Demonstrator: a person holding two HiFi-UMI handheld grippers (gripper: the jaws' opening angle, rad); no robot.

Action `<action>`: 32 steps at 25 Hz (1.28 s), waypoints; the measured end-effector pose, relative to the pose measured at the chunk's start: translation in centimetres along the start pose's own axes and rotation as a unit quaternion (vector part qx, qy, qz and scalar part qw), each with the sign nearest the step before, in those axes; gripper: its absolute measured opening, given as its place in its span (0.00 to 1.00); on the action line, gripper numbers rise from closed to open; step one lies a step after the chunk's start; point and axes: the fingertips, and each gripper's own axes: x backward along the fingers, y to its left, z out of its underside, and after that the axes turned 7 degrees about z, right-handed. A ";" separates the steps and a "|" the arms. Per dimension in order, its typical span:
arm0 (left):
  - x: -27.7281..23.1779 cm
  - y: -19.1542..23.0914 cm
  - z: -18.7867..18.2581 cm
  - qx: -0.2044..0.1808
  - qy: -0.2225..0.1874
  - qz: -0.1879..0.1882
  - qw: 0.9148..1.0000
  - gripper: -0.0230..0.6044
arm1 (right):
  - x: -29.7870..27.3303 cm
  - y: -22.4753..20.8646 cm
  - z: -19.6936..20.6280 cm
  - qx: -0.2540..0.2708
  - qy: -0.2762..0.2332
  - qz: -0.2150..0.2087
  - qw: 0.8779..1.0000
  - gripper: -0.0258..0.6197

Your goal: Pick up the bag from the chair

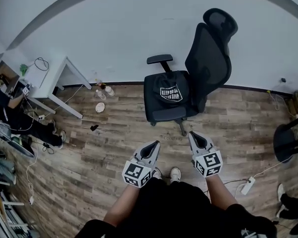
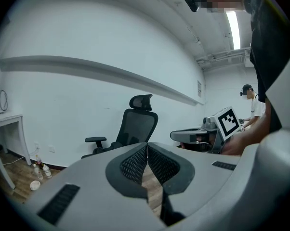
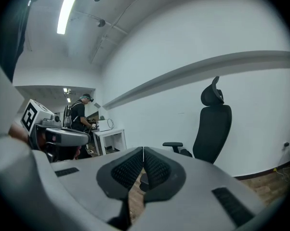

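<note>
the soft black bag with white printed lettering [image 1: 170, 93] lies on the seat of the black mesh office chair [image 1: 208, 58], which stands against the white wall across the wooden plank floor [image 1: 109, 148]. the bag rests flat, printed face up. its lettering reads upright from the person's side, so its lower edge seems to face the seat's front and its top the backrest. the outline looks close to square. i judge the long axis to run front to back along the seat, though that is not certain.

the left gripper [image 1: 155, 143] and the right gripper [image 1: 191, 134] are held low in front of the person, well apart from the chair. both point toward it. each one's own view shows the ribbed pads pressed together with nothing between them, so both are closed and empty.

the step in hand is the approach. to do it well, step up to the seat's open front, clear of the black armrest [image 1: 160, 59]. spread one gripper's jaws before reaching the fabric. aim for a raised fold or the top edge, where the cloth can bunch between the pads, and not the flat printed middle.
</note>
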 end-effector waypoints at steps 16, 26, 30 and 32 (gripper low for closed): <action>-3.5 10.0 0.0 0.029 0.003 -0.014 0.999 0.07 | -10.1 -1.6 -1.4 0.010 0.016 0.001 1.000 0.07; -7.5 19.0 -2.9 0.030 0.000 -0.005 1.000 0.07 | -19.6 -1.9 -4.2 0.012 0.017 0.006 1.000 0.07; -8.8 21.3 -3.0 0.035 0.003 0.010 0.999 0.07 | -22.1 -2.1 -4.4 0.013 0.027 0.014 0.999 0.07; -9.3 22.4 -3.0 0.039 0.005 0.016 0.999 0.07 | -23.2 -2.2 -4.5 0.013 0.031 0.018 0.999 0.07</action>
